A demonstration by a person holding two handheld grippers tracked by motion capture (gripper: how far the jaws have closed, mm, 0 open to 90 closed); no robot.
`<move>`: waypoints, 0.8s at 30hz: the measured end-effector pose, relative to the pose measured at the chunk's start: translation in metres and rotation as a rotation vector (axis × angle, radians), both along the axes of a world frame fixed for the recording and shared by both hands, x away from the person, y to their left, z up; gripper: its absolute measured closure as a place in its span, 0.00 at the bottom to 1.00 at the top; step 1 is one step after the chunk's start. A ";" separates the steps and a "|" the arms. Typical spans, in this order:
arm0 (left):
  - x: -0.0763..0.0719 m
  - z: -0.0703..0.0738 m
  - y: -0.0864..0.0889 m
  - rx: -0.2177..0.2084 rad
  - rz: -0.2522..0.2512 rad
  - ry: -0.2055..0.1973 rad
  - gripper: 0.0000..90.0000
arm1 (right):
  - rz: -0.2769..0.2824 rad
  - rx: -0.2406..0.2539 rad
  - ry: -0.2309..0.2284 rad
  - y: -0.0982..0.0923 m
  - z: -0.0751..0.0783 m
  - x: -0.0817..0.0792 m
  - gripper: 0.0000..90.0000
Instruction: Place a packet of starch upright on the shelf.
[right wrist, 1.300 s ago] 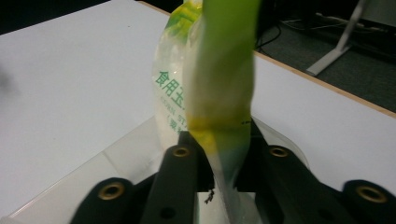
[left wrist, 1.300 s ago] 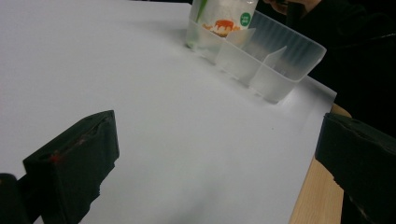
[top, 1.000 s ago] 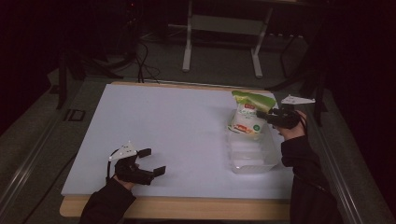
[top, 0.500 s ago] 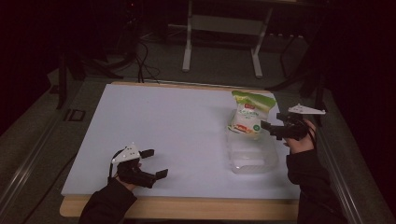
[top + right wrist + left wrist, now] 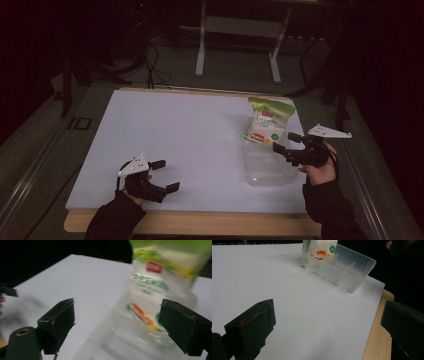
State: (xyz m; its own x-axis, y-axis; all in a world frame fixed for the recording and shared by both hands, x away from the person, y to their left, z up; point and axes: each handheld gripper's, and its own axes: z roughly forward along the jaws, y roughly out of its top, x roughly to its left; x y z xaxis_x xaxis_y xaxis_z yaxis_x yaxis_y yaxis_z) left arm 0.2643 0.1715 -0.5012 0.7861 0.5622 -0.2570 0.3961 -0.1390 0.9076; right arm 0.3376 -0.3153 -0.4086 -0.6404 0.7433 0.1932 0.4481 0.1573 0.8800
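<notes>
upright, the green-topped bag (image 5: 265, 122) stands in the clear bin (image 5: 267, 165) (far end).

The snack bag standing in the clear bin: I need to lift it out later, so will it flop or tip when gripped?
The snack bag looks like thin, puffy film, so it probably crumples under the pads and weighs little. It leans at the far end of the clear bin, so a nudge likely tips it. Its glossy surface may be slippery.

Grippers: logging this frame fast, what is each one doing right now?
Left gripper: open, holding nothing.
Right gripper: jaws just opened, nothing between them, beside the bag in the clear tray.
</notes>
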 end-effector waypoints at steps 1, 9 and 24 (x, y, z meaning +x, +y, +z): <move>0.000 0.000 0.000 0.003 0.001 -0.001 0.00 | 0.007 0.012 -0.003 0.002 0.000 -0.003 0.15; -0.001 0.000 0.000 0.009 0.001 -0.007 0.00 | 0.075 0.019 -0.034 0.028 -0.002 -0.030 0.15; -0.002 0.000 0.001 0.017 0.000 -0.010 0.00 | 0.139 0.015 -0.123 0.054 -0.018 -0.073 0.15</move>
State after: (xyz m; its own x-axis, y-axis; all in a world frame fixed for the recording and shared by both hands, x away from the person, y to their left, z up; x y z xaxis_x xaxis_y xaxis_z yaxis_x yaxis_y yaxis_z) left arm 0.2619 0.1726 -0.5011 0.7888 0.5662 -0.2392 0.3866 -0.1545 0.9092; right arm 0.2646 -0.2611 -0.4262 -0.7560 0.6440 0.1176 0.3118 0.1963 0.9297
